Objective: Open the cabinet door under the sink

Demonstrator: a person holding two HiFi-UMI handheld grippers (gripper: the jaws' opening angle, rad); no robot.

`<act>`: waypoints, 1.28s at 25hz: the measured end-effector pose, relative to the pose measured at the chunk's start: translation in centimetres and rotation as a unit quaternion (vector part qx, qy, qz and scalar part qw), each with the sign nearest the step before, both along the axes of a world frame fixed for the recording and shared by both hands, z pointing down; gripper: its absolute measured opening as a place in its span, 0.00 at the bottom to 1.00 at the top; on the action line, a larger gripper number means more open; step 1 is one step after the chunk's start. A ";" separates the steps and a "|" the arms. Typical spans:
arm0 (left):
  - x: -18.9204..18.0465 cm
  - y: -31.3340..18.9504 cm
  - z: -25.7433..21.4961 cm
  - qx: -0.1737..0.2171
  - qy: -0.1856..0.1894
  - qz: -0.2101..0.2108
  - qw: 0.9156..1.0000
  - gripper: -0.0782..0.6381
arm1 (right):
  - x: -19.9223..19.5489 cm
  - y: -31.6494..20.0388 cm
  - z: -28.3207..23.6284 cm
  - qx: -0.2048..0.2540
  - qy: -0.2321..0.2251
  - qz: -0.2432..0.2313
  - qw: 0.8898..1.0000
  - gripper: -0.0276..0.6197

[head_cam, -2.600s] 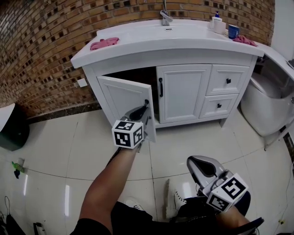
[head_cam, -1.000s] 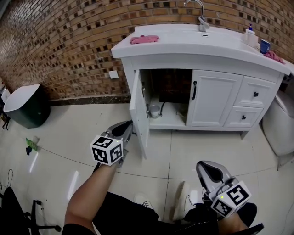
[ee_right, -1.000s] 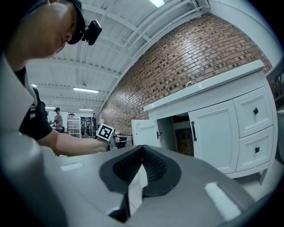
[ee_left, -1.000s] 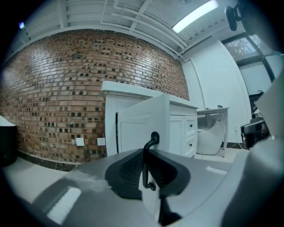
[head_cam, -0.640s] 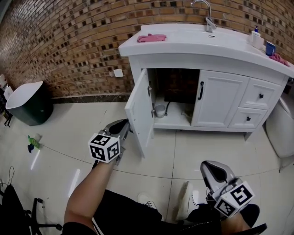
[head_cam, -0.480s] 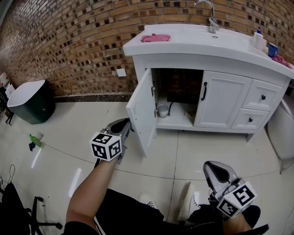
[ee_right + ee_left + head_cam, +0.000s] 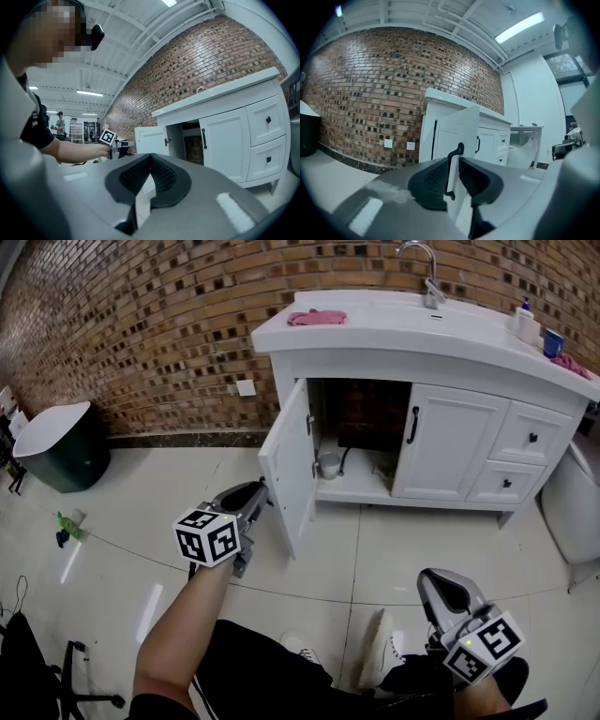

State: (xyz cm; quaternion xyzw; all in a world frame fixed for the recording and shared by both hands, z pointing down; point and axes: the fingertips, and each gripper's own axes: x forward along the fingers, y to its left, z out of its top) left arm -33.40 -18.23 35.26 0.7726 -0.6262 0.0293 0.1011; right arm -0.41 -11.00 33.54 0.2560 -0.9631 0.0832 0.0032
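Since the cabinet door (image 7: 289,457) under the sink (image 7: 394,313) already stands swung out wide, mid-frame in head view w/ the dark cupboard inside showing, task looks all but done. Step in hand is prob. finishing the swing and letting go. L gripper (image 7: 453,161) straddles the black handle (image 7: 450,173): jaws a little apart, handle against the frame-left pad, sliver of white door showing on the other side. So no firm pinch, as far as I can tell. R gripper (image 7: 439,585) sits idle at lower right, jaws together, nothing between them. Neighbouring door (image 7: 448,442), right of the opening, is closed.

To do it well: any more pull should follow the hinge arc, no twisting on the handle. Spread jaws clear of the handle on both sides before backing off. Then retreat straight off the door face so a pad doesn't snag and drag the door back.
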 end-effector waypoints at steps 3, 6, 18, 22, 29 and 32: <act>0.4 1.1 -1.0 0.013 0.009 0.008 1.000 0.15 | 0.6 -0.1 -0.3 0.008 0.001 0.008 1.000 0.05; 1.5 2.7 -2.4 0.034 0.024 0.018 0.999 0.12 | 0.8 0.0 -0.5 0.016 0.001 0.011 1.000 0.05; 15.8 12.2 -6.4 0.086 -0.006 0.143 0.986 0.12 | 2.7 0.4 -2.3 -0.001 -0.018 0.013 1.000 0.05; 18.7 13.3 -5.4 0.085 0.015 0.161 0.983 0.11 | 3.7 1.4 -2.0 -0.007 -0.003 0.023 1.000 0.05; 20.2 13.5 -4.2 0.077 0.027 0.169 0.982 0.11 | 5.0 1.9 -0.7 -0.020 0.001 0.040 0.999 0.05; 20.5 13.4 -4.1 0.076 0.025 0.172 0.982 0.11 | 5.2 1.9 -0.5 -0.020 -0.001 0.043 0.999 0.05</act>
